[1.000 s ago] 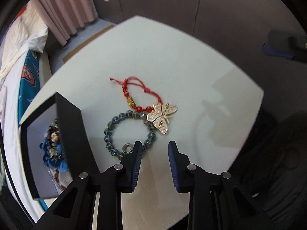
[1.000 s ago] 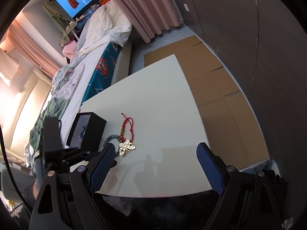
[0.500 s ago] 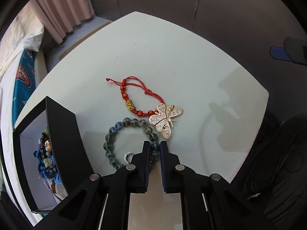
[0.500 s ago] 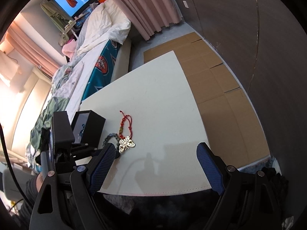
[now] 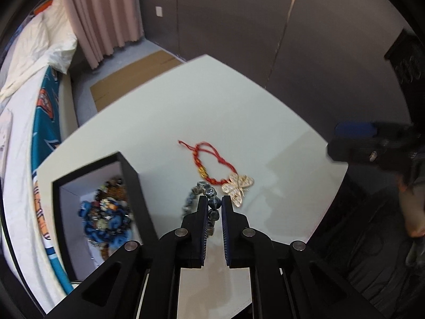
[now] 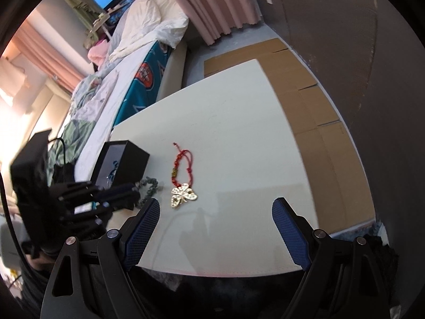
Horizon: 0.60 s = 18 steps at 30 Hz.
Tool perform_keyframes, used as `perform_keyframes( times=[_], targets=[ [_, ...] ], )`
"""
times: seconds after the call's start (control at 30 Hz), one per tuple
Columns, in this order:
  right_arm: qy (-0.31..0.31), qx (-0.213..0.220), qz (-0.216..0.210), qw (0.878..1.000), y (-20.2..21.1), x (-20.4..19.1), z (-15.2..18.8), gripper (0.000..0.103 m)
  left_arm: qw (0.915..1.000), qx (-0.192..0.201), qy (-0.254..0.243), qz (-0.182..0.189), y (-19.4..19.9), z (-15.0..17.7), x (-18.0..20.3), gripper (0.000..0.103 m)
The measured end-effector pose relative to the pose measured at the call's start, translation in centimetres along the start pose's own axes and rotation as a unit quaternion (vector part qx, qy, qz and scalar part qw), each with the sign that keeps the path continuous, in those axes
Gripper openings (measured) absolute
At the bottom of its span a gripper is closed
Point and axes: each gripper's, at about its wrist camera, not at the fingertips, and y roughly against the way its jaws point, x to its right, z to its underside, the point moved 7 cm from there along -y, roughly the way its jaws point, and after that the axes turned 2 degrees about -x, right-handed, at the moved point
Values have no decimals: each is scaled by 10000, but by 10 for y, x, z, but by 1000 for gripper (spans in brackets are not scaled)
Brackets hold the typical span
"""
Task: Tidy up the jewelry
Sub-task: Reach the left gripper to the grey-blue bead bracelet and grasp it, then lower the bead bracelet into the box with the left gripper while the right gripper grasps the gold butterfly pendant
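My left gripper (image 5: 214, 204) is shut on a grey-blue bead bracelet (image 5: 204, 190) and holds it lifted off the white table (image 5: 164, 106), next to the open black jewelry box (image 5: 132, 180). The box holds several bead pieces and a blue one (image 5: 106, 212). A red cord bracelet (image 5: 209, 164) and a gold butterfly brooch (image 5: 237, 186) lie on the table just past the fingers. My right gripper (image 6: 216, 210) is open and empty above the table's near edge; the brooch (image 6: 183, 194), the red bracelet (image 6: 183, 164), the box (image 6: 124, 162) and the left gripper (image 6: 117, 194) show ahead of it.
A bed (image 6: 127, 61) with white bedding runs along the table's far left side. Cardboard sheets (image 6: 313, 101) cover the floor to the right. Pink curtains (image 6: 217, 2) and a dark wall stand behind.
My left gripper closed on the grey-blue bead bracelet and lifted it off the table toward the box. My right gripper stayed open and barely moved.
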Motion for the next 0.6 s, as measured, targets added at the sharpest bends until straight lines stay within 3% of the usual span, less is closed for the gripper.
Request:
perform_keyframes(
  times=[0.5,0.6],
  targets=[
    [620,-417,350,9966,-54,-36,4,86,9990,363,260,-72,45,4,-30,10],
    [813,-548,473,9941,-67,-44,5,76,9988,396,258,-135,52,5,-36,10]
  ],
)
